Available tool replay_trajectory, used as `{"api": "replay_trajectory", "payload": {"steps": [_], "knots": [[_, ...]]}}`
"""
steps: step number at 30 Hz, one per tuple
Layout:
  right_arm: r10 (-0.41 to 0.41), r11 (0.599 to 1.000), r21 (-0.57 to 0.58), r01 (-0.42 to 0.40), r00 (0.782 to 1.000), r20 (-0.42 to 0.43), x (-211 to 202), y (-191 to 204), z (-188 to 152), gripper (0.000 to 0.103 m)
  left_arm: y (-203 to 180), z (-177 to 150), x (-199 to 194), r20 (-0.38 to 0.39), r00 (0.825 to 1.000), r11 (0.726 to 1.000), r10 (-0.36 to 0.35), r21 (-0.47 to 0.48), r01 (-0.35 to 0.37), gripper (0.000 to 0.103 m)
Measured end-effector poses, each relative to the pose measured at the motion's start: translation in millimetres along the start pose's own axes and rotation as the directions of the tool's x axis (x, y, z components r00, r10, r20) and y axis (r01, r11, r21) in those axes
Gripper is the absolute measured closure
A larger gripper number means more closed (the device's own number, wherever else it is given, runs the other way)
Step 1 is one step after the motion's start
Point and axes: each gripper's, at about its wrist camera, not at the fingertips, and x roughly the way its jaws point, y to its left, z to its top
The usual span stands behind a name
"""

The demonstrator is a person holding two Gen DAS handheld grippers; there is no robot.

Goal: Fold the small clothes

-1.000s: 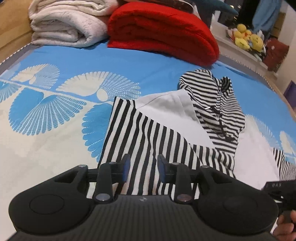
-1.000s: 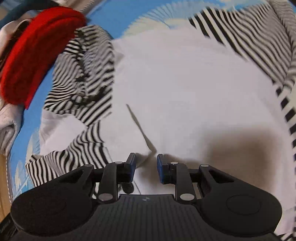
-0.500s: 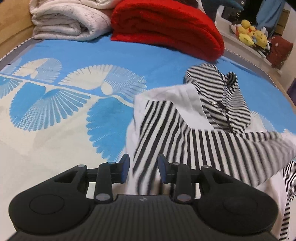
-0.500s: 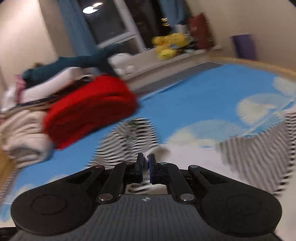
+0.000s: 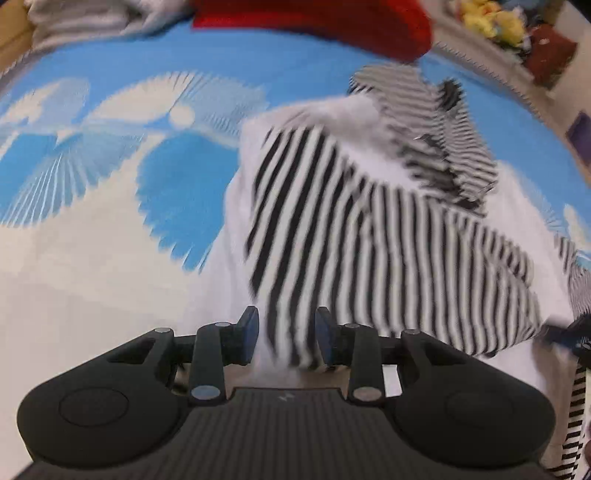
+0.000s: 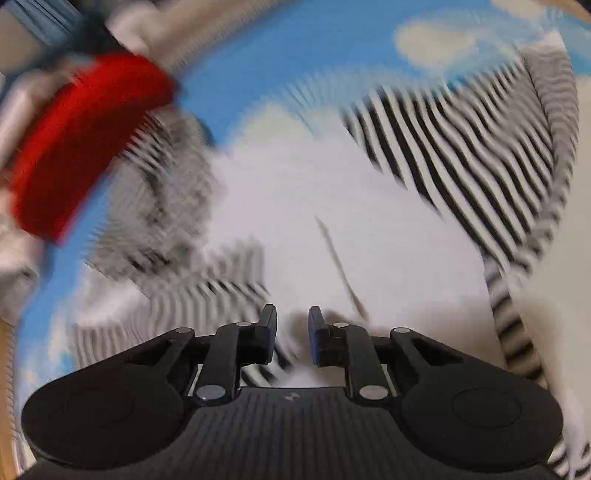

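Where the left wrist view looks across the bed, the left gripper stands with its jaws spread, striped cloth lying in the gap but not pinched. The hoodie, white with black stripes, spreads from the gripper toward 1 o'clock, one striped panel folded over the white body. Only this view shows the bedspread bare from 9 to 11 o'clock, blue fan prints on cream, and yellow toys on a ledge at 1 o'clock. A grey blanket lies at 11 o'clock and a red blanket at 12, both near the far edge. A dark object at 3 o'clock is too blurred to identify.

The right wrist view, heavily blurred, alone shows the hoodie's white middle, crossed by a thin dark line. The right gripper hovers there, jaws parted, holding nothing. Stripes flank it at 9 and 2 o'clock; the red blanket sits at 10. Cream bedspread lies open at 3 o'clock.
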Motion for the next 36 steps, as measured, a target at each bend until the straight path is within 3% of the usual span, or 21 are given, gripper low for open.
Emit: {"api": "replay_trajectory", "payload": {"steps": [1, 3, 5, 10, 13, 17, 19, 23, 29, 32, 33, 35, 36], "knots": [[-0.065, 0.998, 0.0, 0.065, 0.996, -0.054, 10, -5, -1, 0.085, -1, -1, 4, -0.013, 1.0, 1.0, -0.001, 0.007, 0.002, 0.06], [-0.058, 0.998, 0.029, 0.06, 0.996, -0.061, 9, -14, -1, 0.086, 1, -8, 23, -0.106, 0.994, 0.999, 0.038, 0.012, -0.037, 0.058], [-0.057, 0.998, 0.018, 0.058, 0.998, -0.042, -3, -9, 5, 0.08, -1, -8, 23, -0.09, 0.995, 0.999, 0.041, 0.022, -0.039, 0.057], [-0.004, 1.0, -0.029, 0.007, 0.993, 0.117, -42, -24, 33, 0.073, -20, -1, 0, 0.012, 0.999, 0.994, 0.048, 0.095, -0.049, 0.052], [-0.065, 0.998, -0.004, 0.068, 0.973, 0.223, -66, -58, 60, 0.064, -25, 0, -2, 0.002, 1.0, 0.995, 0.025, 0.091, -0.026, 0.052], [-0.186, 0.981, 0.102, 0.162, 0.932, 0.312, -81, -130, 100, 0.063, -27, -1, -4, 0.003, 1.0, 0.995, 0.021, 0.102, -0.021, 0.052], [-0.249, 0.967, 0.13, 0.217, 0.909, 0.333, -78, -160, 115, 0.062, -26, -2, -4, 0.001, 1.0, 0.995, 0.018, 0.095, -0.018, 0.052], [-0.254, 0.966, 0.136, 0.22, 0.908, 0.333, -63, -203, 140, 0.061, -21, -1, -5, 0.006, 1.0, 0.997, 0.012, 0.075, -0.013, 0.052], [-0.246, 0.969, 0.056, 0.242, 0.902, 0.355, -34, -203, 150, 0.06, -19, -2, -1, -0.009, 1.0, 0.997, 0.02, 0.075, -0.019, 0.052], [-0.293, 0.95, 0.005, 0.313, 0.882, 0.369, -19, -191, 149, 0.06, -20, -2, -1, -0.009, 1.0, 0.997, 0.016, 0.08, -0.015, 0.052], [-0.304, 0.943, -0.012, 0.332, 0.875, 0.377, -15, -189, 149, 0.06, -21, -3, -2, -0.009, 1.0, 0.997, 0.014, 0.082, -0.013, 0.052], [-0.325, 0.927, -0.042, 0.371, 0.858, 0.398, -12, -185, 147, 0.08, -22, -2, -2, -0.007, 1.0, 0.997, 0.009, 0.082, -0.008, 0.052], [-0.327, 0.925, -0.048, 0.378, 0.852, 0.41, -12, -186, 146, 0.097, -21, -2, -2, -0.007, 1.0, 0.997, 0.009, 0.08, -0.008, 0.052]]}}
